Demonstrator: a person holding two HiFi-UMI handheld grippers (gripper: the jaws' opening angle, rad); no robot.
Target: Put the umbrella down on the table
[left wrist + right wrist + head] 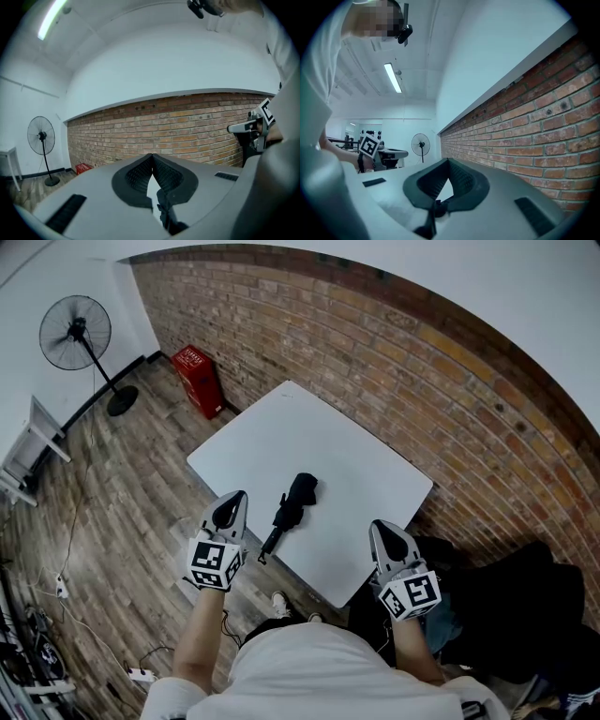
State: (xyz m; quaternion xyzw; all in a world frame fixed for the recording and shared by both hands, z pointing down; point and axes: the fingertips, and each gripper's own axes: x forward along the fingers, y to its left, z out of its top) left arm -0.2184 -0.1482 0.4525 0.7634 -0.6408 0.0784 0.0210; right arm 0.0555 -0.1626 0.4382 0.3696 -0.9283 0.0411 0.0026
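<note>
A black folded umbrella (292,503) lies on the white table (281,432), close to its near edge, with the handle end pointing toward me. My left gripper (232,505) hovers just left of the umbrella, off the table's near-left edge; its jaws (152,155) are shut with nothing between them. My right gripper (382,531) is held at the table's near-right edge, well apart from the umbrella. Its jaws (448,160) meet at the tips and hold nothing. Both grippers point roughly level toward the brick wall.
A brick wall (422,381) runs behind the table. A standing fan (80,334) and a red crate (199,379) are at the far left. Dark bags (525,606) are heaped at the right. Cables and a power strip (141,675) lie on the wooden floor.
</note>
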